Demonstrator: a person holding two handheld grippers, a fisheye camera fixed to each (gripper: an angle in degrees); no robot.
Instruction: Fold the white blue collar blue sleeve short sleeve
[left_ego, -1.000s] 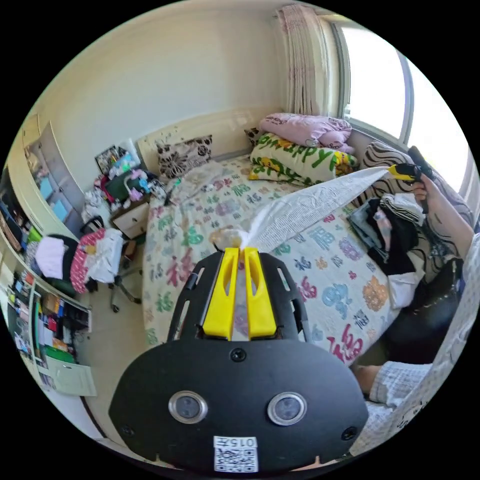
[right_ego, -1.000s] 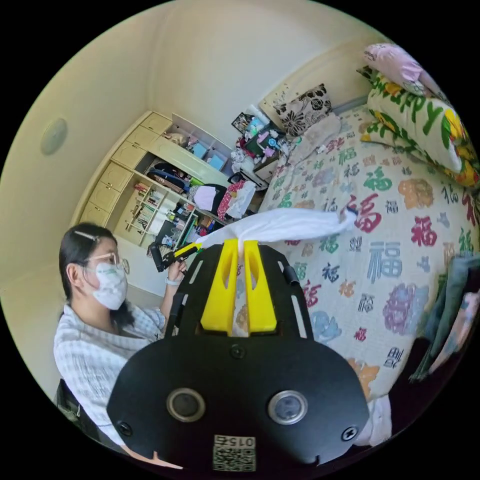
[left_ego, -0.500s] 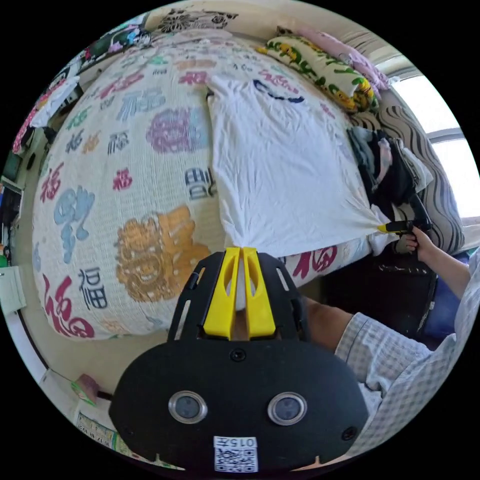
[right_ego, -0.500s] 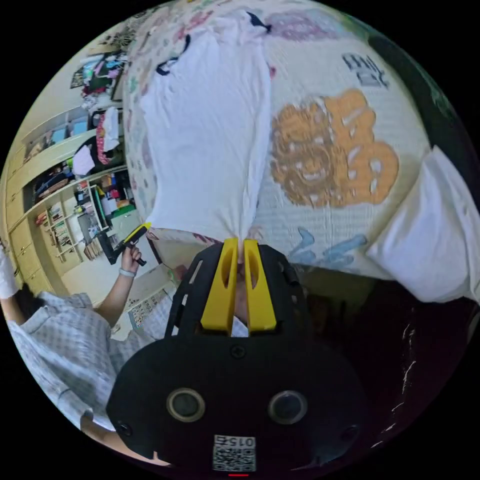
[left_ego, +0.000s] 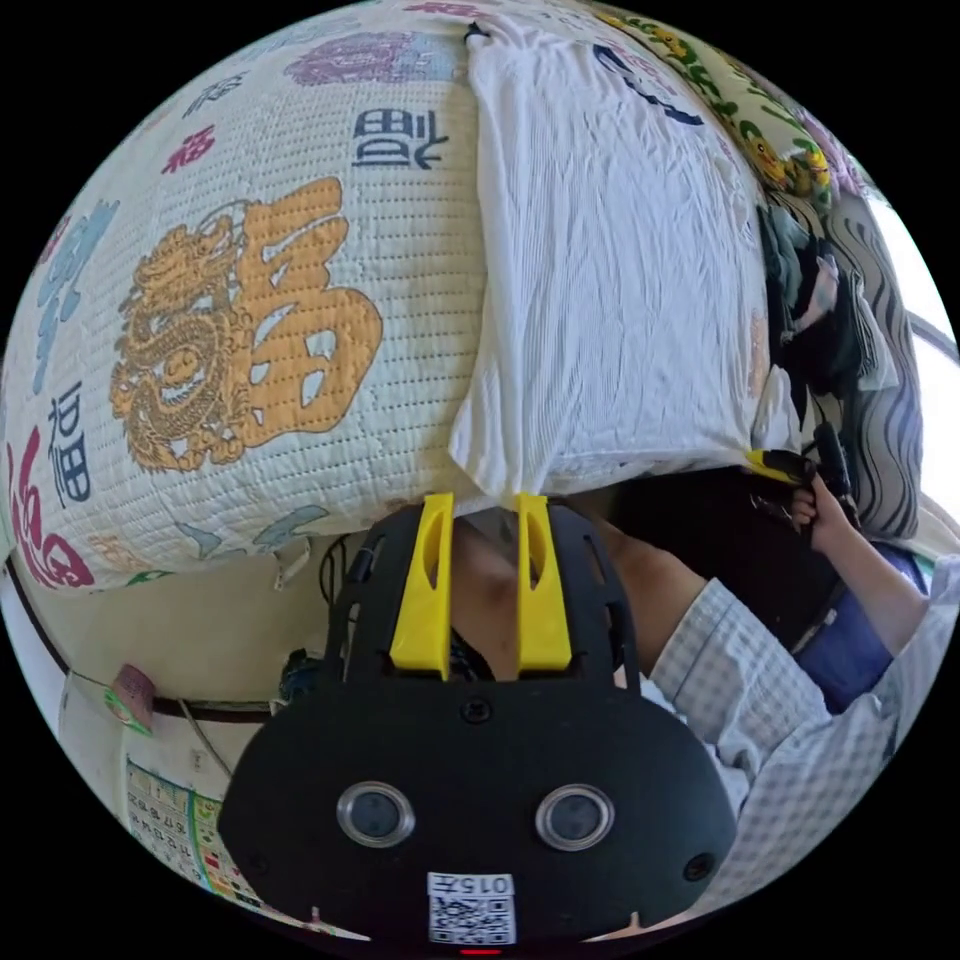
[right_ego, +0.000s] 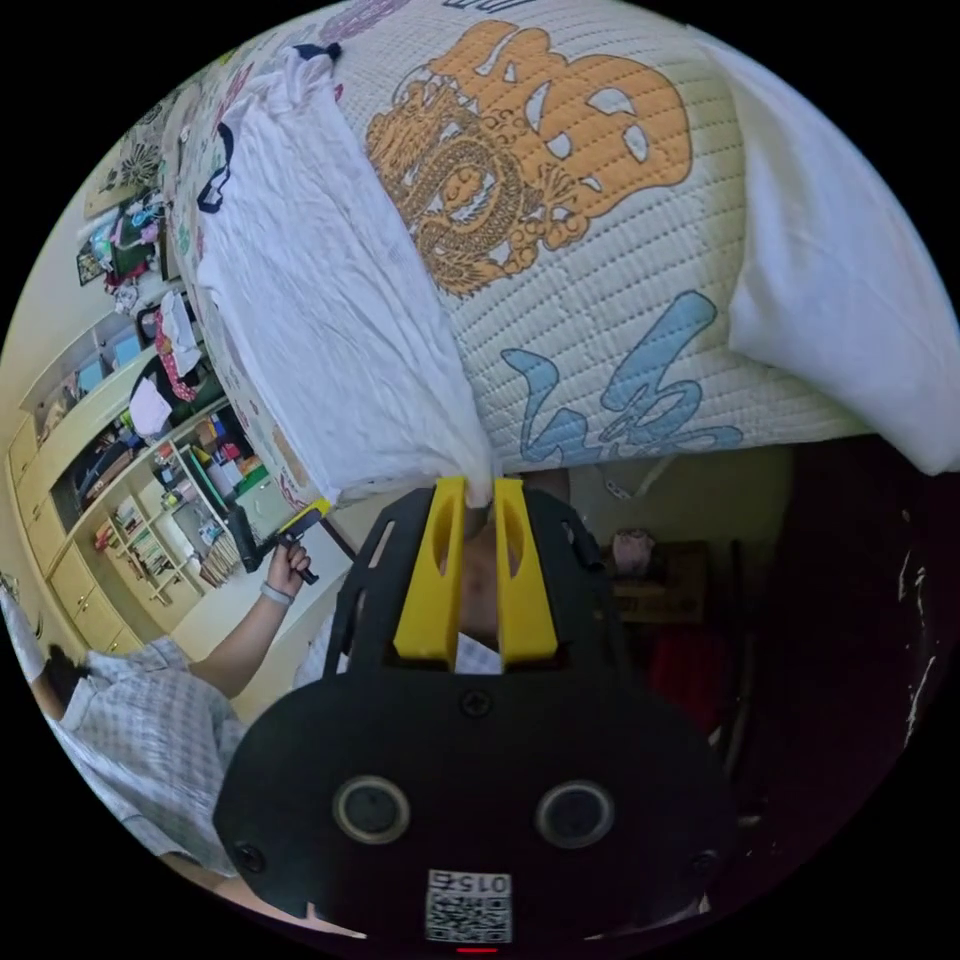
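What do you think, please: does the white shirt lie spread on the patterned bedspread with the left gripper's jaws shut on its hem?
Not quite. The left gripper view shows the jaws of the left gripper standing apart, with the hem of the white shirt just beyond them. The shirt does lie spread on the patterned bedspread.

Shirt: a white shirt (right_ego: 330, 290) with a dark blue collar lies spread flat on the bed (right_ego: 590, 300), its hem at the near edge.
Right gripper: the right gripper (right_ego: 478, 497) has yellow jaws slightly parted, with a hem corner between the tips.
Left gripper: the left gripper (right_ego: 300, 520), in a hand (right_ego: 285, 565), is at the hem's other corner.
Background: cluttered shelves (right_ego: 150, 470) on the far left.
Pillow: a white pillow (right_ego: 850, 290) lies at right.
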